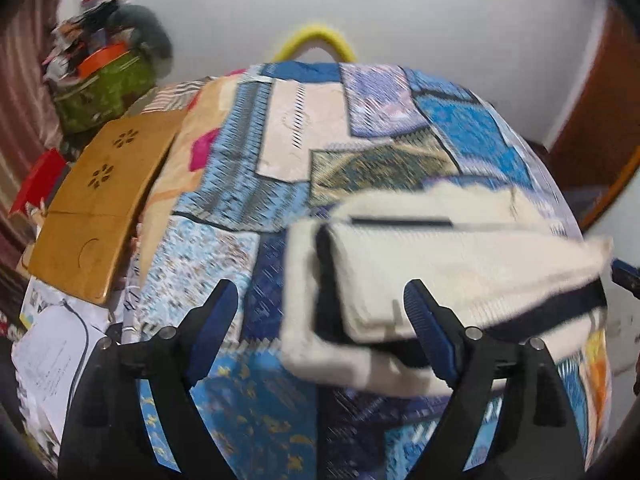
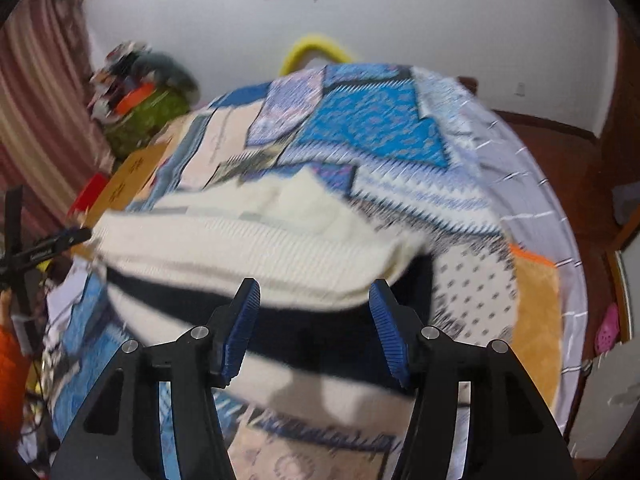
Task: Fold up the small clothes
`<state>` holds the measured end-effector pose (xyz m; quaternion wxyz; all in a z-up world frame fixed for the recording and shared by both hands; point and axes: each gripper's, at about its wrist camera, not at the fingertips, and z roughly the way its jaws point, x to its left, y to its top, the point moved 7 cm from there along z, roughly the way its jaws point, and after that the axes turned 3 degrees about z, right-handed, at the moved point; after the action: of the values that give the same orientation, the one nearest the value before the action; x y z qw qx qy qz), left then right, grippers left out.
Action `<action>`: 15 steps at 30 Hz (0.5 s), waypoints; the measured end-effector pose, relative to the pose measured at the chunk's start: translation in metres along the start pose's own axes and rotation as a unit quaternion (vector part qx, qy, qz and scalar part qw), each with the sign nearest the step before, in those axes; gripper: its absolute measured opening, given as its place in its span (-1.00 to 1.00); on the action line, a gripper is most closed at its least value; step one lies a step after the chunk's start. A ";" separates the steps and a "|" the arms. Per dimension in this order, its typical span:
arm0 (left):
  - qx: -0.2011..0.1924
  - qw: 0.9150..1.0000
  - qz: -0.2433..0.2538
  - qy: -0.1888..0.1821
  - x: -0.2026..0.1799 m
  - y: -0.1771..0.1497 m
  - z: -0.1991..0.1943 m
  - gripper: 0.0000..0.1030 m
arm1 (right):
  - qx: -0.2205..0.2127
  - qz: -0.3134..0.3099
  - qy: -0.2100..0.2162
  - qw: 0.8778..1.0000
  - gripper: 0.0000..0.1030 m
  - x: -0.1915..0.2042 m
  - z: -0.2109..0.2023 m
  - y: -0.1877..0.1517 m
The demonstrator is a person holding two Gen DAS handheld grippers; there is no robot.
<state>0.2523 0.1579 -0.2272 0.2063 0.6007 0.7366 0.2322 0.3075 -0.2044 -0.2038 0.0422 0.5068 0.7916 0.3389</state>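
Note:
A cream knitted garment with dark navy bands (image 1: 448, 276) lies folded over itself on the blue patchwork bedspread (image 1: 280, 160). My left gripper (image 1: 320, 300) is open just above its left end, with nothing between the blue fingers. In the right wrist view the same garment (image 2: 248, 248) lies in front of my right gripper (image 2: 314, 300), which is open over the garment's near edge, holding nothing. The tip of the left gripper (image 2: 60, 242) shows at the garment's left end. Both views are motion-blurred.
A wooden lap tray (image 1: 96, 204) lies at the bed's left edge, with papers (image 1: 52, 352) below it. A green bag (image 1: 104, 92) heaped with clutter stands at the back left. A yellow hoop (image 1: 316, 40) stands behind the bed. Wooden floor (image 2: 568, 168) lies to the right.

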 end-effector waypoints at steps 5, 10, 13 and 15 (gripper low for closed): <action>0.021 0.998 0.058 -0.011 -0.038 -0.014 0.010 0.70 | 0.042 -0.009 0.011 0.999 0.03 0.012 0.023 -0.024; 0.056 0.994 0.090 -0.026 -0.061 -0.021 0.033 0.78 | 0.063 0.002 0.015 0.998 0.03 0.012 0.040 -0.033; 0.074 0.992 0.096 -0.028 -0.067 -0.024 0.046 0.78 | 0.071 0.006 0.017 0.997 0.03 0.012 0.050 -0.034; 0.077 0.992 0.100 -0.023 -0.069 -0.023 0.052 0.83 | 0.072 0.005 0.015 0.997 0.07 0.013 0.055 -0.034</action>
<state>0.2773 0.0908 -0.2810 0.1517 0.6905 0.6837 0.1807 0.2972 -0.1752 -0.2620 -0.0081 0.5073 0.8120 0.2884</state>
